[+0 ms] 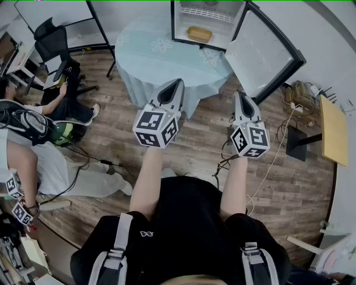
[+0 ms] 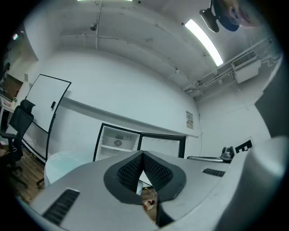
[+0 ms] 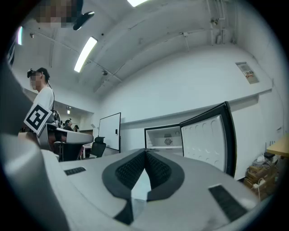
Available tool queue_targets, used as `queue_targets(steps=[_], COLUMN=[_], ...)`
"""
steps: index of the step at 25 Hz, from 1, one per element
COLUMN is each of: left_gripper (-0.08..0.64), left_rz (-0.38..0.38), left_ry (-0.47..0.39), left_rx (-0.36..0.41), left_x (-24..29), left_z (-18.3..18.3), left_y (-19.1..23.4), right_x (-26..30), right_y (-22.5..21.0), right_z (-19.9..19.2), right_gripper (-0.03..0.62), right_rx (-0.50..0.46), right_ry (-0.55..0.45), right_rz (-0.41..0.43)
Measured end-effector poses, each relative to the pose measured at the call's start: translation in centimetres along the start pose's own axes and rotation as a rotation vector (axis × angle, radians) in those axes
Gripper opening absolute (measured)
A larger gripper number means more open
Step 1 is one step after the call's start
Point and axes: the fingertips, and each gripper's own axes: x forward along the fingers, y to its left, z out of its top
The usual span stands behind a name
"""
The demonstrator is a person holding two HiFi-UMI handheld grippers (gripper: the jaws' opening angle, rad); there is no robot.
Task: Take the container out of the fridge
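A small fridge [image 1: 207,22] stands open on the far side of a round table [image 1: 161,55] covered with a pale blue cloth. Inside, on the fridge floor, lies a shallow tan container [image 1: 199,34]. The fridge door [image 1: 261,55] swings out to the right. My left gripper [image 1: 179,82] and right gripper [image 1: 240,94] are held out over the wooden floor, well short of the table, both shut with nothing between the pads. The left gripper [image 2: 142,153] points up at the fridge [image 2: 118,140]. The right gripper [image 3: 145,152] faces the fridge [image 3: 165,139] and its door [image 3: 207,140]; the container is hidden in both gripper views.
A seated person [image 1: 33,106] and an office chair [image 1: 53,47] are at the left, with a whiteboard [image 1: 55,14] behind. Cables [image 1: 228,161] trail over the floor. A wooden desk [image 1: 332,131] and a box [image 1: 303,94] stand at the right.
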Motion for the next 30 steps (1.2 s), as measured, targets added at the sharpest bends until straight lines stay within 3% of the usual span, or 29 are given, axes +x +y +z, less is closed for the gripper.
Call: queue_targets(steps=[22,30], left_gripper=[0.000,0.000], left_rz=[0.054,0.050], left_ry=[0.042,0.109], left_rx=[-0.008,0.006], left_x=[2.7,4.3], left_z=[-1.0,-2.5], left_y=[0.0,-0.1], right_x=[2.6,4.1], right_y=[-2.6,-3.0], right_z=[-0.7,-1.7], right_gripper=[0.006,0.006], right_rx=[0.044,0.063], right_ry=[0.015,0.042], right_rz=[0.059,0.083])
